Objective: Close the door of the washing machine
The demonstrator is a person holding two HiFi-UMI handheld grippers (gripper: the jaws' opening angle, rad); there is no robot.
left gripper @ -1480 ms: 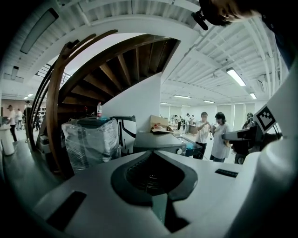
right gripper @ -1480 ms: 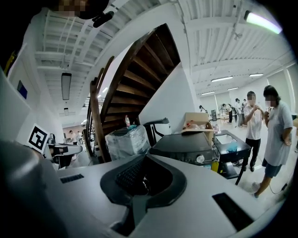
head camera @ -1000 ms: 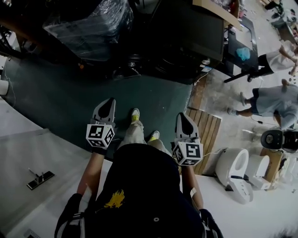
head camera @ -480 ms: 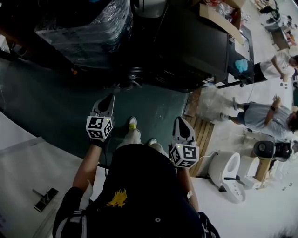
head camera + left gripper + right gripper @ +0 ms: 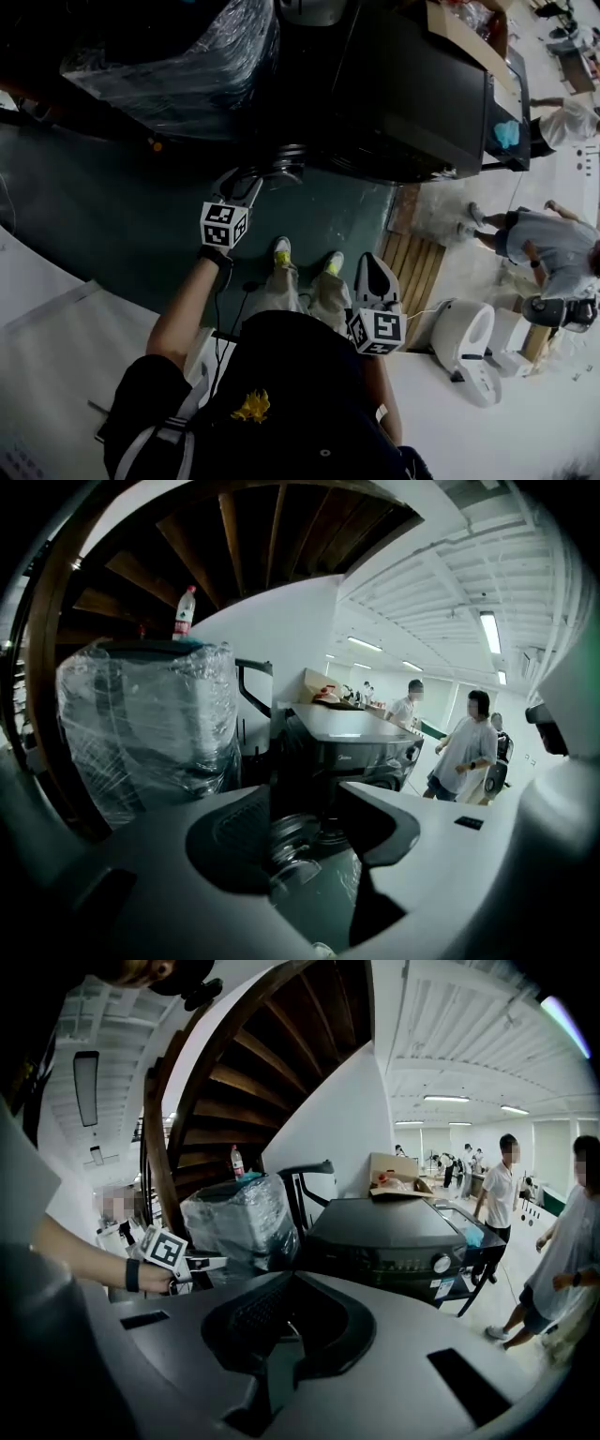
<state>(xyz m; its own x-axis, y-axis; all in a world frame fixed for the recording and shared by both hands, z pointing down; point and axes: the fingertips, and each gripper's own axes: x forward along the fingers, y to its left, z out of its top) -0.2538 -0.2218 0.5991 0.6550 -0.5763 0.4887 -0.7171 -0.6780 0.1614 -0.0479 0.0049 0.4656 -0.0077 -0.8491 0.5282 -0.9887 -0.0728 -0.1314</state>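
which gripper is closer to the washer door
The left gripper, stretched forward almost at the round door, its jaws have just been opening with nothing gripped; the right gripper hangs back by the person's legs, jaws shut.

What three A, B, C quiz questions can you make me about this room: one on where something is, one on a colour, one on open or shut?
1. Where is the small plastic bottle with the red label?
A. on top of the plastic-wrapped bundle
B. inside a cardboard box
C. held in a gripper

2. What colour is the smooth floor in front of the black washing machine?
A. red
B. dark green
C. yellow

3. How are the jaws of the left gripper?
A. apart
B. pressed together
C. squeezing a bottle

Answers:
1 A: the left gripper view shows it standing on the bundle.
2 B: the head view shows it dark green.
3 A: the jaws have just been opening, with nothing gripped between them.
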